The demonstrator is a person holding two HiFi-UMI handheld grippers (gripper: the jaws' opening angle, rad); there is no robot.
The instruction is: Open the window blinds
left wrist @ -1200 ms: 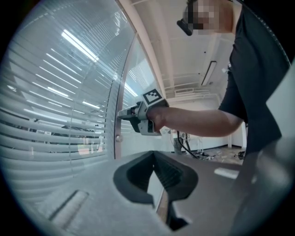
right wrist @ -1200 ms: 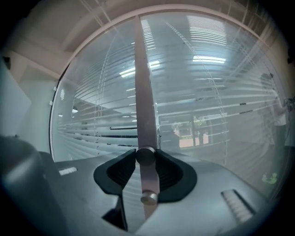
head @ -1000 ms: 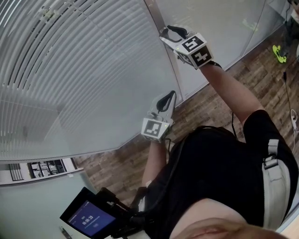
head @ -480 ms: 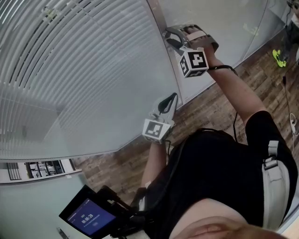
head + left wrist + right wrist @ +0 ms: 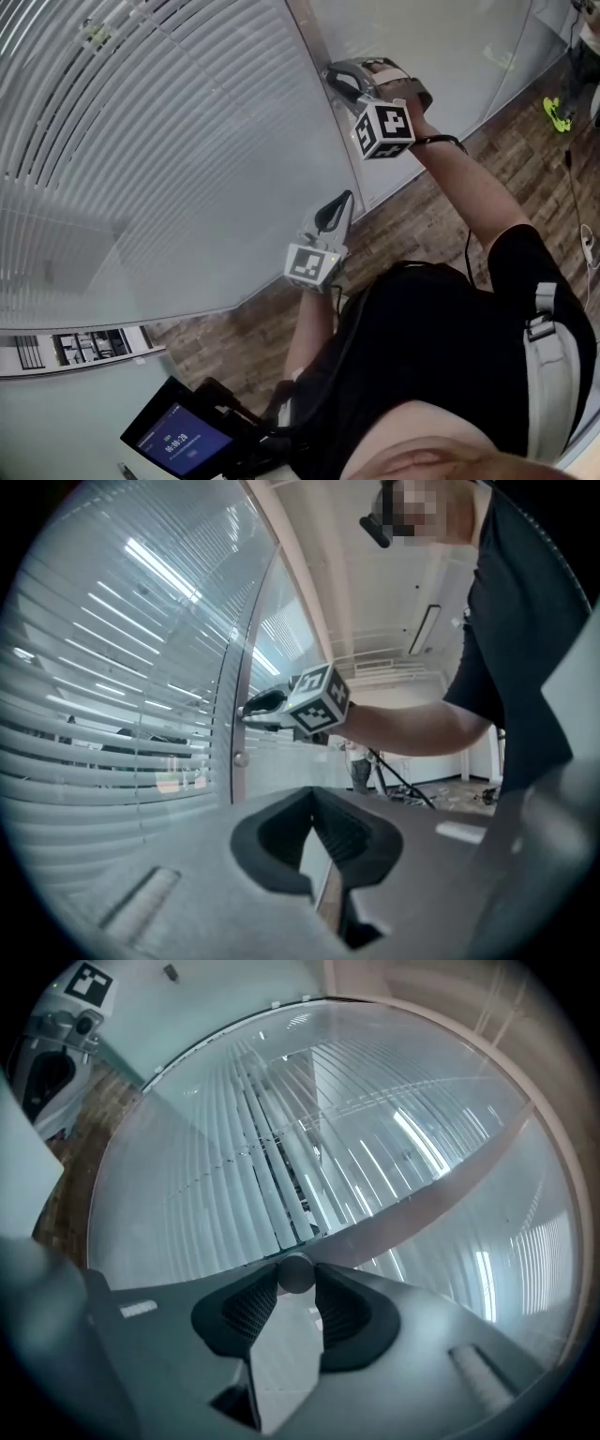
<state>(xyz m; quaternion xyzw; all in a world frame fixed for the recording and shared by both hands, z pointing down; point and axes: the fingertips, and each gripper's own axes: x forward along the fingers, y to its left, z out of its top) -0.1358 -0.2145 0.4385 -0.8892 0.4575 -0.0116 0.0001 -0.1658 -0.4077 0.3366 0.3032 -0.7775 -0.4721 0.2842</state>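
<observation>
White slatted blinds (image 5: 169, 141) hang behind the glass wall, their slats nearly flat against it. A metal post (image 5: 314, 37) divides the panes, and a small round knob (image 5: 296, 1272) sticks out of it. My right gripper (image 5: 296, 1276) has just been closing, and its pads now press on that knob from both sides. In the head view the right gripper (image 5: 336, 75) is at the post, high up. My left gripper (image 5: 336, 202) hangs lower, shut with nothing in it, pointing at the glass beside the post. The left gripper view shows the right gripper (image 5: 251, 706) against the post.
A second small knob (image 5: 240, 758) sits on the post below the right gripper. A device with a blue screen (image 5: 178, 439) hangs at the person's front, lower left. Wood flooring (image 5: 422, 216) runs along the wall's foot. A distant person and tripod (image 5: 361, 766) stand down the room.
The right gripper has rolled about its own axis at the post, so its marker cube now hangs below the hand, and its jaws have closed on the knob. The left gripper has stayed put.
</observation>
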